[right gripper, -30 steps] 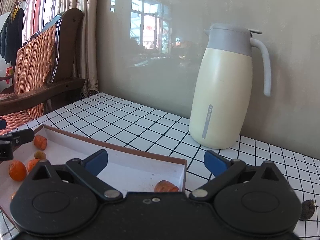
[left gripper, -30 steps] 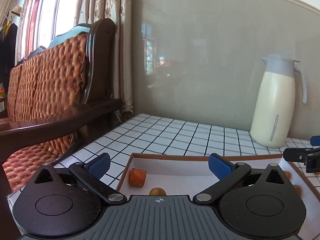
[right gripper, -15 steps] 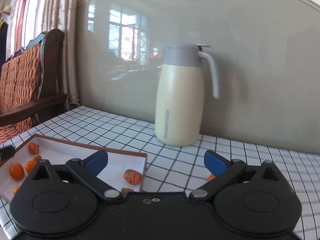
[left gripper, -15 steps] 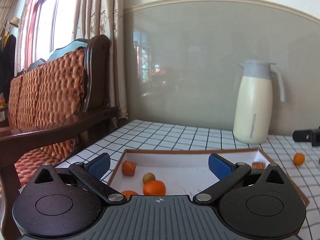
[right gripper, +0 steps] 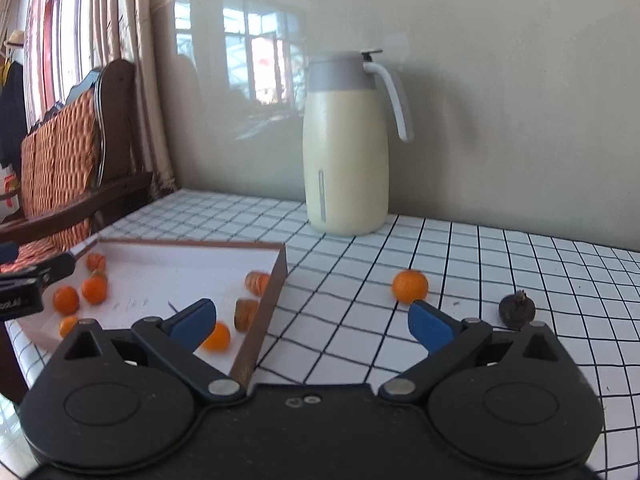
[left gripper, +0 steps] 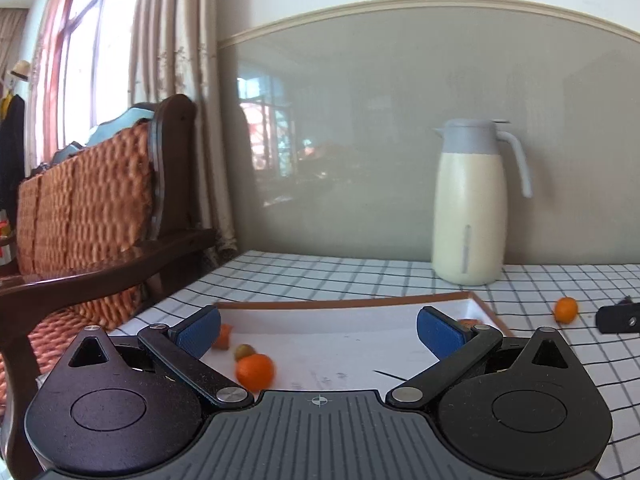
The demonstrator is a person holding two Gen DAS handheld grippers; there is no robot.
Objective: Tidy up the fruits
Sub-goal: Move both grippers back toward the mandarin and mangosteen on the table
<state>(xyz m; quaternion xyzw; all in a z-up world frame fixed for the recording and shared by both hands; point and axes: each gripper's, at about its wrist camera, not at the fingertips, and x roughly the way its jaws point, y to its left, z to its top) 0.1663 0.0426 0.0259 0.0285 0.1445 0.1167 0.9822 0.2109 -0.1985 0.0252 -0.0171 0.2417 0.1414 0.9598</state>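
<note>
While level above the tray [right gripper: 276,280], both grippers [left gripper: 319,330] [right gripper: 310,322] spread wide.

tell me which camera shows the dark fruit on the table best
The right wrist view: the dark fruit sits in plain sight on the checked table, right of the loose orange. The left wrist view does not show it.

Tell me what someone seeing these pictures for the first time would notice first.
Probably the tall cream jug standing on the checked tabletop against the wall. Next, the shallow box at left holding several orange fruits, and one orange fruit outside it, beside a dark fruit.
</note>
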